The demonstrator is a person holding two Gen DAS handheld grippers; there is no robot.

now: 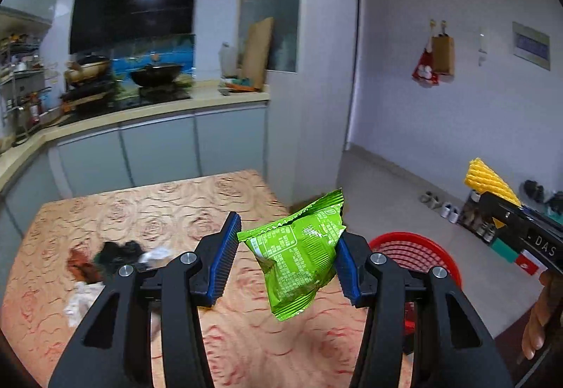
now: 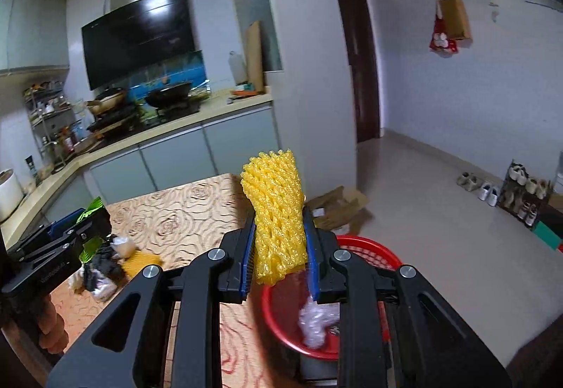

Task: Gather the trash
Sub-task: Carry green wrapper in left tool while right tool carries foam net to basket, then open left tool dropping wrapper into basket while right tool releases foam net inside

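My left gripper (image 1: 288, 229) is shut on a green snack packet (image 1: 299, 268), which hangs in the air above the patterned table (image 1: 158, 205). My right gripper (image 2: 279, 215) is shut on a yellow foam net (image 2: 278, 212) that stands up between its blue pads. Just below and right of it sits a red basket (image 2: 366, 247) with a clear plastic wrapper (image 2: 316, 317) inside. The same basket (image 1: 415, 247) lies right of the left gripper, off the table's edge. More trash (image 1: 119, 254) lies in a pile on the table: black, brown and white scraps.
A kitchen counter (image 1: 147, 113) with pans runs behind the table. Flattened cardboard (image 2: 337, 205) lies on the floor past the basket. Shoes (image 2: 485, 191) and a shoe rack (image 2: 524, 194) line the right wall. A hand (image 1: 538, 317) holds the right gripper's handle.
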